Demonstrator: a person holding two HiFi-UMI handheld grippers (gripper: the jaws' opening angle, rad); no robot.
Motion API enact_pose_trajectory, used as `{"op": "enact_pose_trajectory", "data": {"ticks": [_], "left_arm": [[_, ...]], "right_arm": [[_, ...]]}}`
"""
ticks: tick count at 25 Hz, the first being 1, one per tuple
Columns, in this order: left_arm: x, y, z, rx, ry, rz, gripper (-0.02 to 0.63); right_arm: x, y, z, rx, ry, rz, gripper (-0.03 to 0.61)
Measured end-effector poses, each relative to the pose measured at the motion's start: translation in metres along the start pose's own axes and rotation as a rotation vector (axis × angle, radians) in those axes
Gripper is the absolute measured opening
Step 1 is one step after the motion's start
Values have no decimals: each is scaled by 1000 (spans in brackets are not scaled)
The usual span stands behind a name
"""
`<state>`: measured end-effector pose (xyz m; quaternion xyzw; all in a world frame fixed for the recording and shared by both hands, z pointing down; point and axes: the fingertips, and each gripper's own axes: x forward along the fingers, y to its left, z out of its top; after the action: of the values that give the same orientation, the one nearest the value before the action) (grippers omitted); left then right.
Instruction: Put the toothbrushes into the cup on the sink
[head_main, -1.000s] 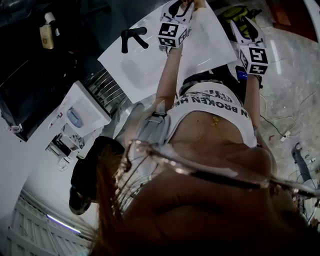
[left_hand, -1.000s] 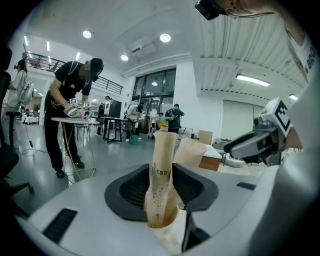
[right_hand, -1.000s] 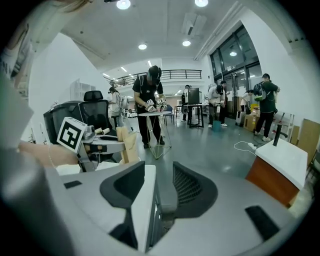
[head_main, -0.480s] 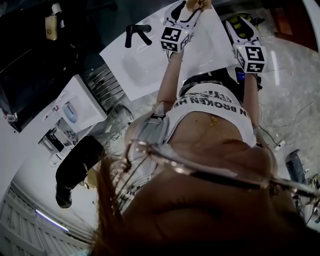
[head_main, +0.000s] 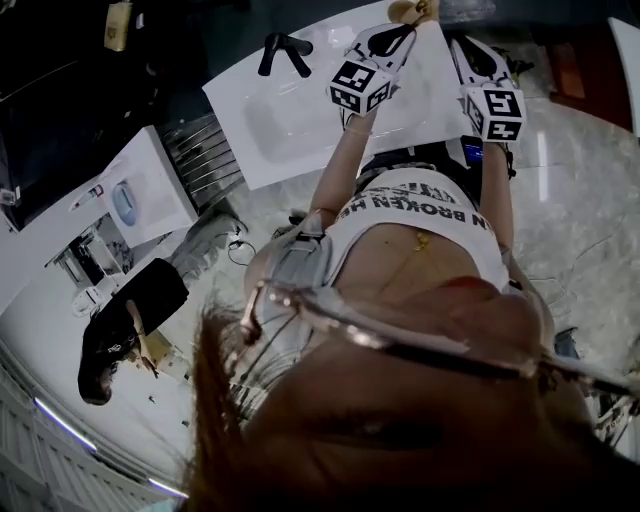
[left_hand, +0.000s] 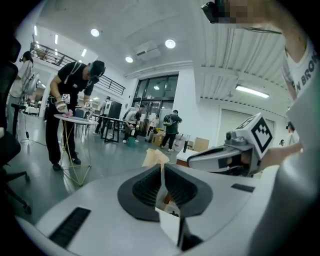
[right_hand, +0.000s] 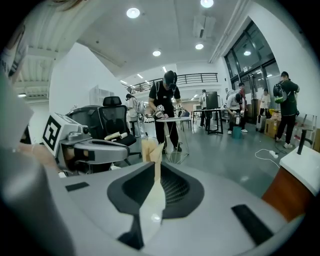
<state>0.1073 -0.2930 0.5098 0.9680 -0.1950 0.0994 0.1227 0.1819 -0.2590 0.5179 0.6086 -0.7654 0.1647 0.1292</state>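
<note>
Both grippers are held up over the white sink counter (head_main: 300, 110), beside its black faucet (head_main: 285, 50). My left gripper (head_main: 408, 12) points past the counter's far edge. The right gripper (head_main: 458, 45) is alongside it, marker cube (head_main: 492, 110) toward me. In the left gripper view the left gripper (left_hand: 156, 159) is closing, its pads almost together and nothing between them. The right gripper (right_hand: 151, 150) is closing the same way, also on nothing. Each gripper view shows the other gripper, the right gripper (left_hand: 235, 155) and the left gripper (right_hand: 85, 147). No toothbrush or cup is visible.
A white cabinet (head_main: 140, 195) stands left of the sink, with a soap bottle (head_main: 117, 22) on a dark shelf beyond. Both gripper views face an open hall: a person in black (left_hand: 70, 100) at a small round table (right_hand: 172, 120), an office chair (right_hand: 112, 120), more people farther back.
In the head view the sink and both grippers have slid up and to the right. The left gripper's fingers have come together. The person in black has shifted lower left.
</note>
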Motion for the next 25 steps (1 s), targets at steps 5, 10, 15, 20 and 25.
{"op": "enact_pose_trajectory", "data": {"ticks": [5,10,15,20,25], "left_arm": [[-18,-12,9,-8,-29,19,17],[-38,-21,19,1,-52,56,14],[-55,-33,40,10,-91,76,14],[-74,-48,68,39,-157,93,14],[-95,-61,92,73,-200,105,14]], "right_arm": [[-3,21,5,-21,-5,65,38],[-10,41,14,-50,-27,109,34],[-22,57,35,-74,-76,145,32],[-37,73,60,-111,-134,178,32],[-52,89,83,-139,-185,206,32]]}}
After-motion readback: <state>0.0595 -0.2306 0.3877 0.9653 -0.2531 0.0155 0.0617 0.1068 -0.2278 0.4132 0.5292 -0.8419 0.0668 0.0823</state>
